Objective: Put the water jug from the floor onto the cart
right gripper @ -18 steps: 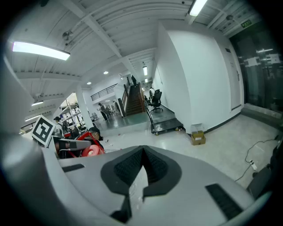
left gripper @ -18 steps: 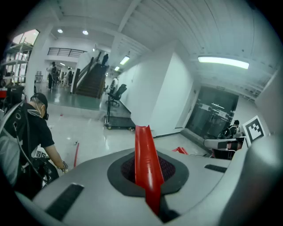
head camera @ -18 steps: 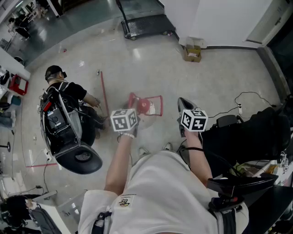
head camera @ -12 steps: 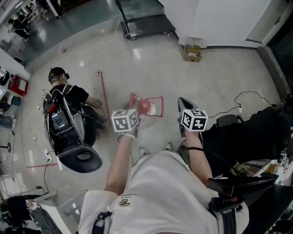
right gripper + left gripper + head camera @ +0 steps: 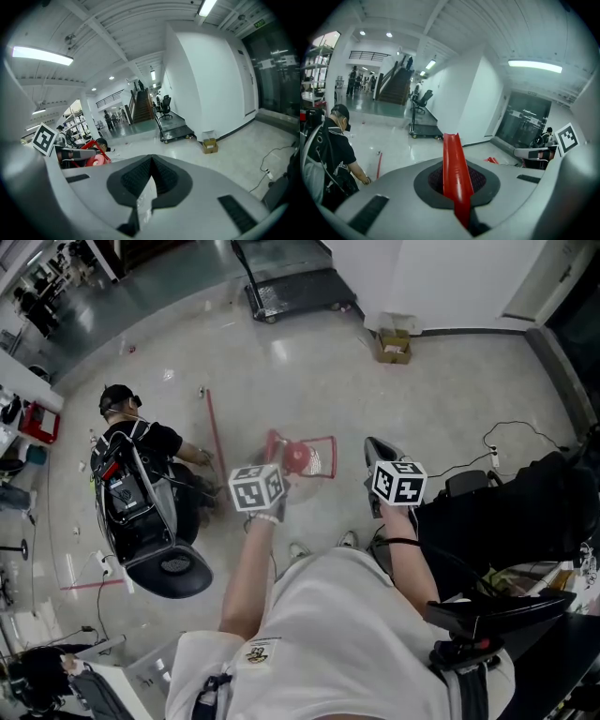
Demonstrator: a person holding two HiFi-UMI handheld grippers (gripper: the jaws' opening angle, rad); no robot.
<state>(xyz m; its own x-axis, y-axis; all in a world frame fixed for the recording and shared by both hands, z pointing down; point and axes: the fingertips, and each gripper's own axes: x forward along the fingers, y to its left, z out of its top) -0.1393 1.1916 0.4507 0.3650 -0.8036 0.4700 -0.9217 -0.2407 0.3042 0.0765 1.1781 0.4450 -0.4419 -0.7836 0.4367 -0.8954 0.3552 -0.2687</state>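
My left gripper is shut on a red strip, which runs up between its pads. In the head view that strip belongs to a red frame with a round red cap, held off the floor just ahead of me. The jug's clear body is hard to make out. From the right gripper view the same red frame hangs at the left. My right gripper is beside it, apart from it, jaws closed with a pale translucent strip between the pads. The flat cart stands far ahead by the wall.
A person crouches on the floor at my left beside a black wheeled unit. A red rod lies near them. A cardboard box sits by the wall. A cable and dark gear lie to my right.
Both grippers and the red frame keep their place. The crouching person and the black unit have shifted a little in the view.
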